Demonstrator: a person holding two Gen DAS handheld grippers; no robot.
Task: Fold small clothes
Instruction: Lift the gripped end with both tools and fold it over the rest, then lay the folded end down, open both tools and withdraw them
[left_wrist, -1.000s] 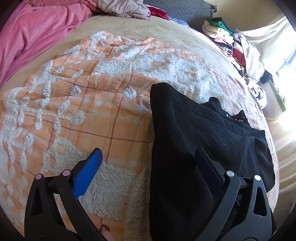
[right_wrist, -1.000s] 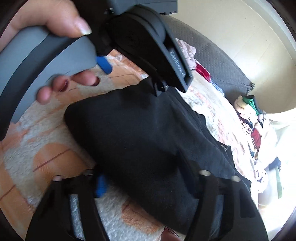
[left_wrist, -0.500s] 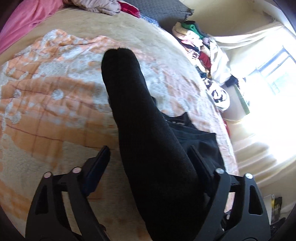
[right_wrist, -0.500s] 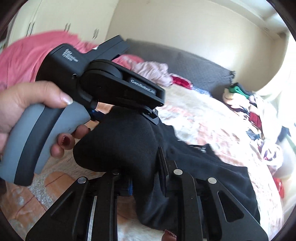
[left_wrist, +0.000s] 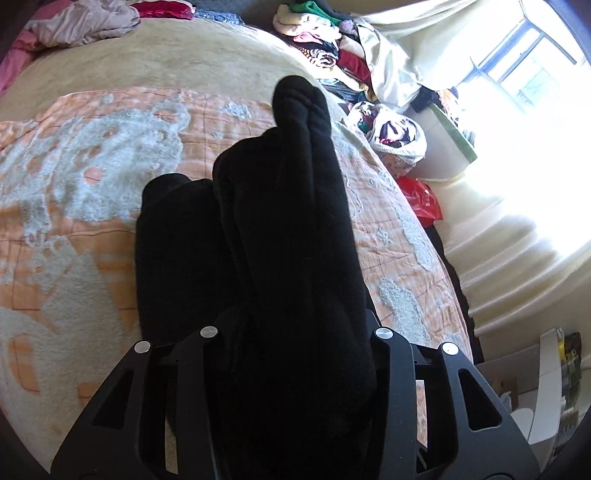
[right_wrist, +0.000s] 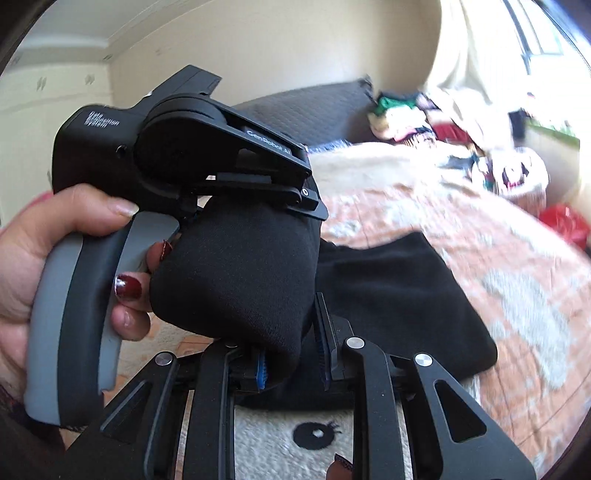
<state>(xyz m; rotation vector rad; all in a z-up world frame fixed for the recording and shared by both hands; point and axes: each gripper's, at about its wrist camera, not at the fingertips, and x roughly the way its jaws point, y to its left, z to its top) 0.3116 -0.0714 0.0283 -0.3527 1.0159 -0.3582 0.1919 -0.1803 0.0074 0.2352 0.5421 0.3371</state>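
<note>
Garment (left_wrist: 280, 229), black, bunched between the jaws of the left gripper (left_wrist: 291, 343), which are closing on it; fold runs long away from the fingers, toward the bed's far edge. Pads hidden under cloth, so contact there cannot be told for sure. Right gripper (right_wrist: 291, 365) clamped on another bunch of the same garment (right_wrist: 240, 273), blue pads (right_wrist: 261, 373) pressing on cloth. Rest of garment trails onto the orange blanket (right_wrist: 498, 258) toward the bed's right edge. Both grippers hold it close together, lifted off the blanket. Next fold likely turns on laying the raised part over the flat part. Only the right wrist view shows the person's hand (right_wrist: 55, 258) on the left gripper's handle and the flat trailing part; left view shows the fold's length.
</note>
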